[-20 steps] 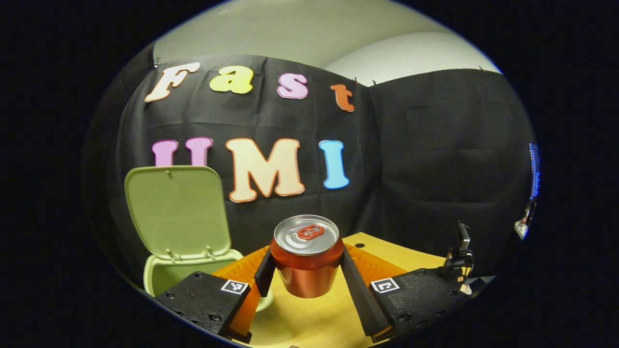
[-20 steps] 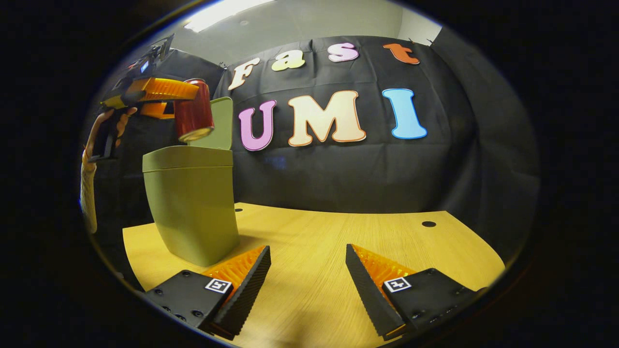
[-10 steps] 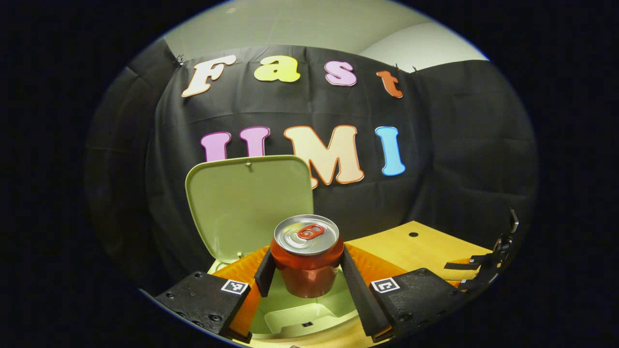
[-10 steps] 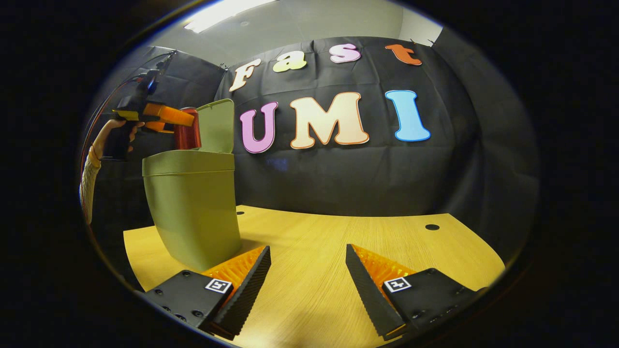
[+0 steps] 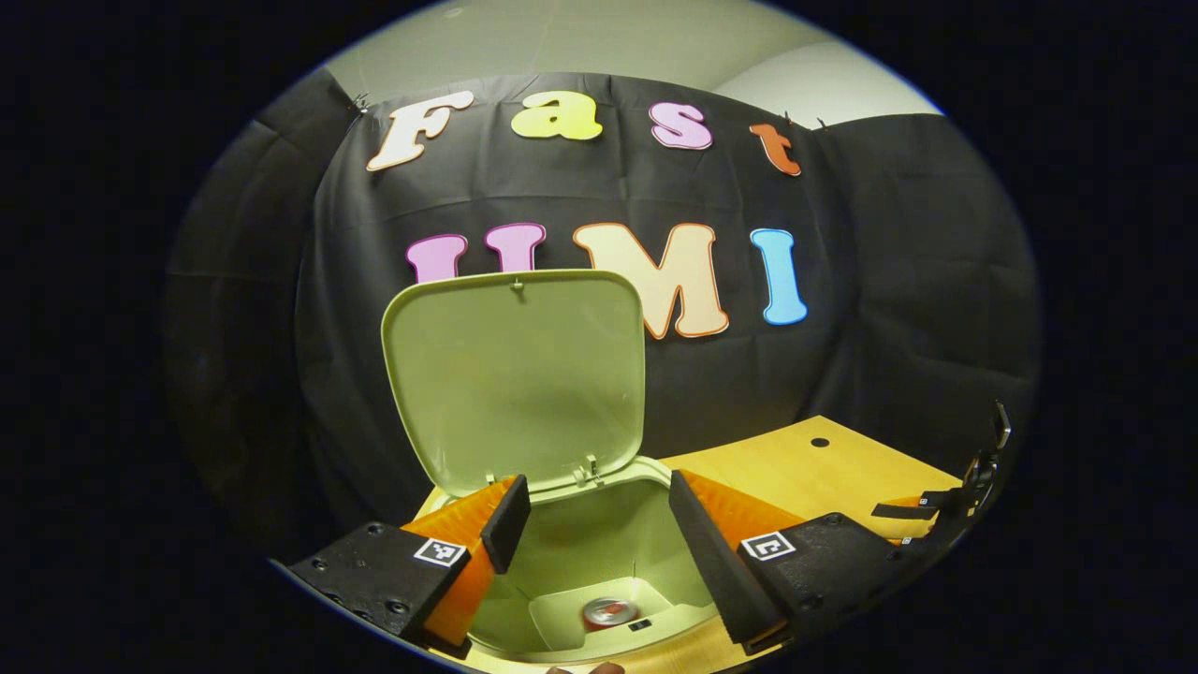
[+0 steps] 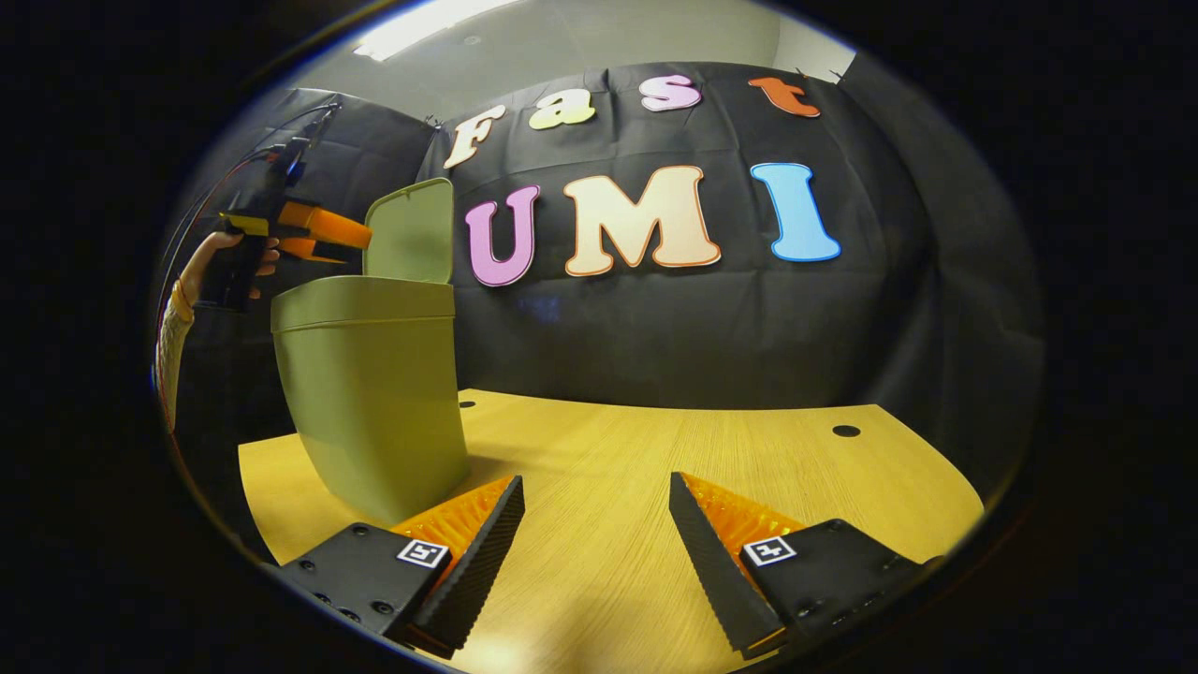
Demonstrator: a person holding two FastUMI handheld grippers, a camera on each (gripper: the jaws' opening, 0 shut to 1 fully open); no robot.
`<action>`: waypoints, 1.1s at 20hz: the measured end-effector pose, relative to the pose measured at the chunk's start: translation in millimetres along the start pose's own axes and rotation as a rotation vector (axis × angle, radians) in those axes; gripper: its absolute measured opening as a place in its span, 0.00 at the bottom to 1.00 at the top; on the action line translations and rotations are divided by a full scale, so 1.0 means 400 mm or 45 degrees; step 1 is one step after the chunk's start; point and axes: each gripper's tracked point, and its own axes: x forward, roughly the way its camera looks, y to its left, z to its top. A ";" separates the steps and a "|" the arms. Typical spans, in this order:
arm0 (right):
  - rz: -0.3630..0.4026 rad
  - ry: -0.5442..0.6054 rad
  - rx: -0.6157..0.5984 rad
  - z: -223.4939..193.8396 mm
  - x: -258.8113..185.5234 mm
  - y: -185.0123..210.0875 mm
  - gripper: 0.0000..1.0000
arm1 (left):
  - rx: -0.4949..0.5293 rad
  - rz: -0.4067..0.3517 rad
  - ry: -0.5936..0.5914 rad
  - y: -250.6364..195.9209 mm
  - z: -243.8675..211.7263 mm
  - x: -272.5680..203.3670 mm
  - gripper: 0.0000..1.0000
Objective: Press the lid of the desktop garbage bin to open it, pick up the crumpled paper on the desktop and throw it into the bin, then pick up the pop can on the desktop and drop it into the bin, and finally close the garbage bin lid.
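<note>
The green bin stands open below my left gripper, its lid upright behind. The pop can lies at the bottom of the bin, top end toward me. My left gripper is open, with nothing between its fingers. In the right gripper view the bin stands at the left of the table with its lid raised, and the left gripper hovers over its opening in a person's hand. My right gripper is open and empty, low over the table.
The wooden table stretches to the right of the bin, with two small round holes near its back edge. Black cloth walls close in behind. My right gripper shows far right in the left gripper view.
My left gripper carried the can over the bin, then opened; the can dropped to the bin's bottom. The right gripper has stayed still.
</note>
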 end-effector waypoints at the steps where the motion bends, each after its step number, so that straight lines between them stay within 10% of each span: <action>1: -0.002 0.001 -0.003 0.000 0.003 -0.002 0.98 | 0.004 0.006 -0.011 0.002 0.013 -0.004 0.91; 22: -0.035 -0.057 -0.011 0.040 -0.030 -0.024 0.98 | -0.060 0.269 -0.178 0.181 0.404 0.133 0.90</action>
